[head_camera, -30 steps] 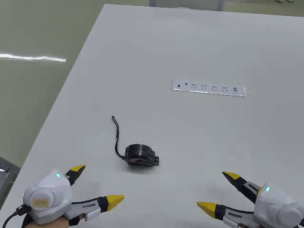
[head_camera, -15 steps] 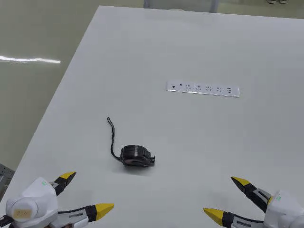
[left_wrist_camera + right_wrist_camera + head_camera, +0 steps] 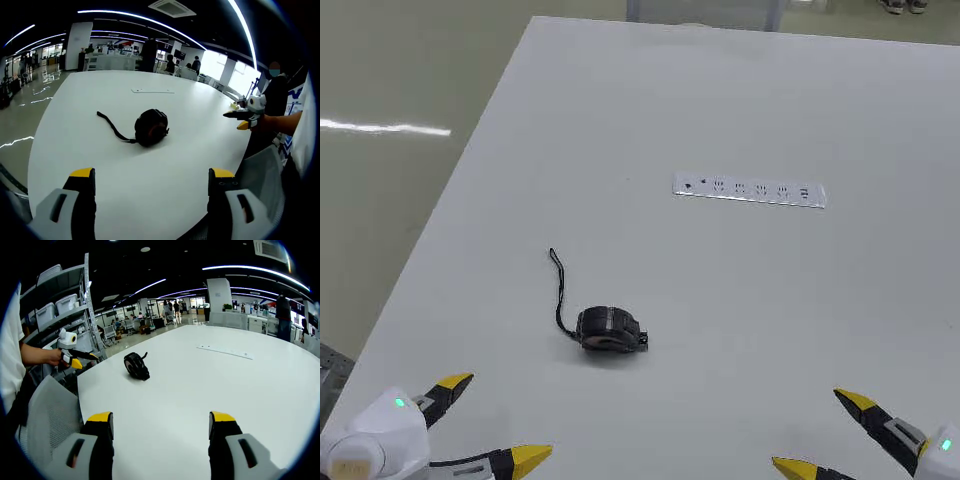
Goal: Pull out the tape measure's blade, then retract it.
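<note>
Left gripper (image 3: 492, 420): low at the near-left edge of the table (image 3: 720, 100) in the head view. Jaws spread wide, nothing between them, yellow tips angled inward and forward toward the table's middle. A green light shows on its white body.

Right gripper (image 3: 822, 434): near-right corner of the head view, a mirror of the left. Jaws wide apart and empty, tips pointing inward and forward.

Both grippers sit at the near edge, well apart from each other.

Tape measure (image 3: 610, 329): black case lying on the table, between the two grippers' lines and further out from the person. It is nearer the left gripper and touches neither. No blade visibly pulled out. Its black strap (image 3: 558, 290) trails on the table surface, away from the person and slightly left.

Left gripper view: tape measure sits ahead of the open jaws, roughly centred between them. The right gripper (image 3: 235, 120) shows at the right, held in a hand (image 3: 265, 122) with the forearm about level, at the table's edge.

Right gripper view: tape measure is ahead and left of centre. The left gripper (image 3: 86, 360) shows at the left, held in the other hand (image 3: 55, 356), forearm extended about level.

Power strip (image 3: 750, 189): white, flat on the table, well beyond the tape measure and to its right.
</note>
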Motion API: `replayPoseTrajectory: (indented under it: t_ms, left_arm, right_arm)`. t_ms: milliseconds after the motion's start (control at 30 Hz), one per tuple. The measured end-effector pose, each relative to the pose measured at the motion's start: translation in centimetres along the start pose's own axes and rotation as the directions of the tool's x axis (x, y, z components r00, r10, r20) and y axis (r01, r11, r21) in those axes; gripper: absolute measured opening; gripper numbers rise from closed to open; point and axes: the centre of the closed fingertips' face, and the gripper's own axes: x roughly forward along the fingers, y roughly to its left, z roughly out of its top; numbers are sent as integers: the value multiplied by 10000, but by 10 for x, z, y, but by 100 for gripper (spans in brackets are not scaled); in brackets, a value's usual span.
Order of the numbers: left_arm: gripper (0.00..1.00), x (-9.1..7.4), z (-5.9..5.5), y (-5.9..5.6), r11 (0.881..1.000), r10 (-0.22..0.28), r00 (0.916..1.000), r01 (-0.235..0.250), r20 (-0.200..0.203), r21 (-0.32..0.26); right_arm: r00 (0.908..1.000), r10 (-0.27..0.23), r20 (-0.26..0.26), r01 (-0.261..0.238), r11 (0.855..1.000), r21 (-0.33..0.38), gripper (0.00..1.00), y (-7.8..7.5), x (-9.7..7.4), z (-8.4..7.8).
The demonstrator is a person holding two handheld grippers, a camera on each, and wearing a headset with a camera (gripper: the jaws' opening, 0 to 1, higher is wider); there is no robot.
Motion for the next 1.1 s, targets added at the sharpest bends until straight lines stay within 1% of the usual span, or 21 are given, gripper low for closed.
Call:
replayPoseTrajectory:
  t_ms: [333,400,533,667,833,900,1000,1033,1100]
  left_arm:
    - [92,-9,4,0,10000,60,9999,-59,117,-31]
    - [92,-10,4,1,10000,46,9998,-45,184,-77]
    - [91,-11,1,2,9999,96,9999,-95,136,-88]
    - [91,-12,2,3,9999,95,9998,-94,190,-78]
    - [91,-13,7,4,9997,124,9992,-117,388,-197]
    - [91,-13,8,4,9998,103,9989,-94,451,-199]
    - [91,-12,7,4,9997,84,9989,-74,466,-225]
    - [91,-12,6,4,9996,83,9990,-71,450,-264]
    - [91,-11,6,3,9996,28,9991,-16,432,-283]
  right_arm:
    - [9997,-214,94,213,9998,47,79,0,-12,-2]
    - [9996,-270,128,269,9996,87,79,0,-15,-1]
    - [9992,-378,163,376,9993,91,79,-2,-20,-3]
    - [9987,-466,189,465,9989,35,79,-5,-24,-5]
    - [9978,-575,318,575,9983,15,79,-7,-25,-4]
    - [9975,-606,376,606,9982,15,79,-6,-25,-2]
    - [9969,-630,460,630,9980,26,78,-4,-23,-3]
    - [9973,-591,442,597,9981,-130,78,-1,-22,-3]
    - [9974,-611,388,615,9981,-88,78,0,-21,-8]
